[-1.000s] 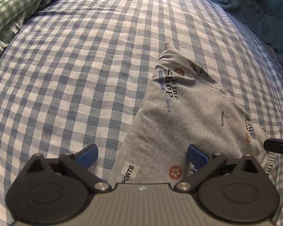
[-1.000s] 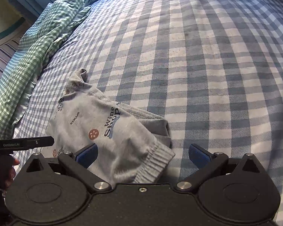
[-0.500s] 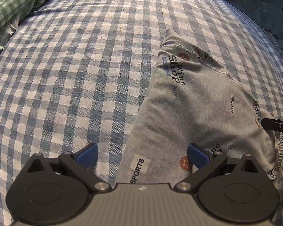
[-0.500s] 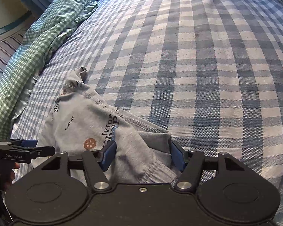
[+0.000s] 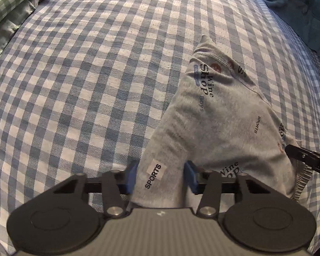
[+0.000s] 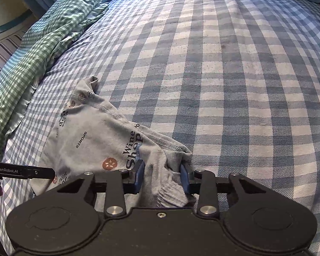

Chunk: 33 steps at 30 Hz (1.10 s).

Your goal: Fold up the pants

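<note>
Your left hand-held gripper has a grey ribbed body, black round-lobed linkage arms, silver pivot screws and blue finger pads. Your right hand-held gripper has the same build with a plain black body, a small centre screw and blue pads. White "GenRobot.AI" lettering marks the left unit's black finger, seen from the right wrist.

Close wrist views, shared pants
</note>
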Available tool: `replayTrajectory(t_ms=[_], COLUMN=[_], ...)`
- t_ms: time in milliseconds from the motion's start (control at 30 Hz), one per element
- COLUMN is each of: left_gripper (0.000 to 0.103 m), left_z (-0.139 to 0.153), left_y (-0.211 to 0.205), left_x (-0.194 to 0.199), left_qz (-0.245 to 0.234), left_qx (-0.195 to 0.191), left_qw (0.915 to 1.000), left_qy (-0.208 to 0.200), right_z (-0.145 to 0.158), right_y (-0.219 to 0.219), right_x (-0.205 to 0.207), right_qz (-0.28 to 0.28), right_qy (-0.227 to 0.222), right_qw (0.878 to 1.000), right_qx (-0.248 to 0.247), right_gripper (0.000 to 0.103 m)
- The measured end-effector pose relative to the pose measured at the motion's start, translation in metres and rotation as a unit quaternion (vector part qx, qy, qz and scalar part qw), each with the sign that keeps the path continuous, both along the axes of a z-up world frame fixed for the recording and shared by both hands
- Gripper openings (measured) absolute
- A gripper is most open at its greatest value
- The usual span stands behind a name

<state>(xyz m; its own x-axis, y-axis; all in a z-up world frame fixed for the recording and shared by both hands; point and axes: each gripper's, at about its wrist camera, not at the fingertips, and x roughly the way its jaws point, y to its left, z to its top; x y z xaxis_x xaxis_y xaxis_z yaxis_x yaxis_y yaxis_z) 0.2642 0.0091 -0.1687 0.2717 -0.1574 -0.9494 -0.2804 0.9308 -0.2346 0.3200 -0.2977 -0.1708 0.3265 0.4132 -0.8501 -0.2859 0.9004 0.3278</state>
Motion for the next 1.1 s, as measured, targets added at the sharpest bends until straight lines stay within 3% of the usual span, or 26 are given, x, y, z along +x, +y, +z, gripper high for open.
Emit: replayTrajectory(t_ms=[33, 67, 167, 300, 600, 833, 1100], left_gripper=[0.035, 0.022, 0.015, 0.013, 0.013, 0.013, 0.013], left_z=[0.003, 0.005, 0.013, 0.034, 0.076, 0.079, 0.083], left_y=[-0.001, -0.002, -0.006, -0.009, -0.015, -0.035, -0.034], left_x=[-0.002, -0.004, -0.012, -0.022, -0.047, -0.066, -0.062], left_qz=[-0.002, -0.006, -0.006, -0.008, -0.018, -0.022, -0.021], left_qx=[0.003, 0.002, 0.005, 0.007, -0.032, -0.069, -0.069], left_qw=[1.0000, 1.0000, 0.9998, 0.9993, 0.9972, 0.9957, 0.9955], left_qy=[-0.003, -0.005, -0.017, -0.035, -0.065, -0.058, -0.062], right_z=[0.002, 0.003, 0.011, 0.026, 0.070, 0.085, 0.098], right_y=[0.002, 0.003, 0.005, 0.002, -0.014, -0.034, -0.025], right_x=[-0.002, -0.003, -0.009, -0.015, -0.040, -0.061, -0.047], right_qz=[-0.003, -0.006, -0.012, -0.016, 0.001, 0.003, 0.047], right_qy=[-0.002, -0.005, -0.016, -0.024, -0.041, -0.039, -0.057], right_qw=[1.000, 1.000, 1.000, 1.000, 0.999, 0.999, 0.997], right_qx=[-0.003, -0.006, -0.011, -0.004, 0.012, 0.002, -0.016], right_gripper=[0.033, 0.032, 0.029, 0.026, 0.017, 0.017, 0.015])
